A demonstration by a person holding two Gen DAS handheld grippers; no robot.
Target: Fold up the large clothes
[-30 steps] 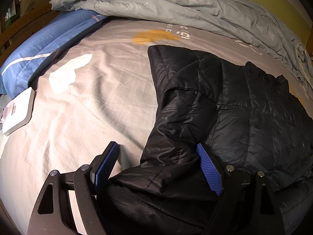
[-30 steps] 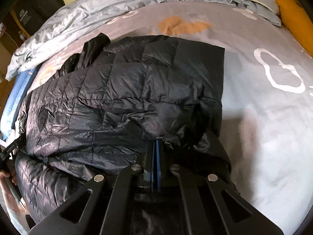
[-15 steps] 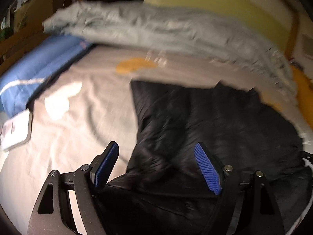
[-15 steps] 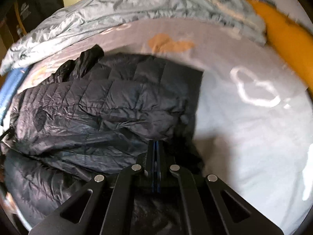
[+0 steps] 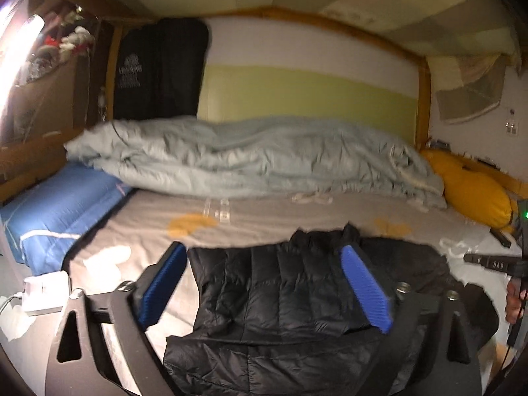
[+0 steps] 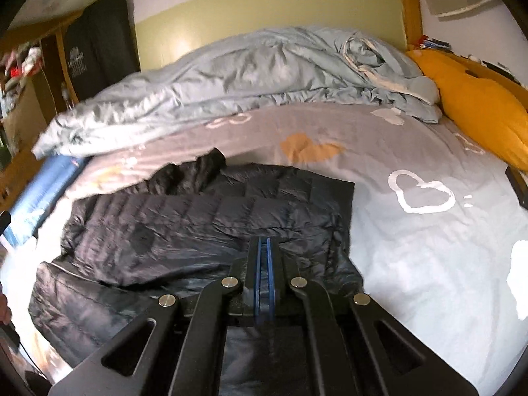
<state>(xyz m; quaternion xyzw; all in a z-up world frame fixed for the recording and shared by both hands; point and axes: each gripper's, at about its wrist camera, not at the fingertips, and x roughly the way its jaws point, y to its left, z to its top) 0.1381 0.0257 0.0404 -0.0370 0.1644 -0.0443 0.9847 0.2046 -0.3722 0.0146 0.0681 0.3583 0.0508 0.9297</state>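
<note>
We see a black quilted puffer jacket [image 5: 283, 300] spread on a grey bed sheet [image 6: 429, 257], filling the lower centre of the left wrist view and the lower left of the right wrist view. The left gripper [image 5: 264, 287] is raised and angled slightly downward, its 2 blue pads [image 5: 364, 288] wide apart and opening further; the jacket lies beyond them, not pinched. The right gripper [image 6: 263, 257] tilts more steeply down over the jacket's near edge, its jaws closed to a thin slit with nothing visible between them. A crumpled pale duvet [image 5: 250, 158] crosses mid-frame, a blue pillow [image 5: 62, 204] left, a yellow pillow [image 6: 478, 112] right.
</note>
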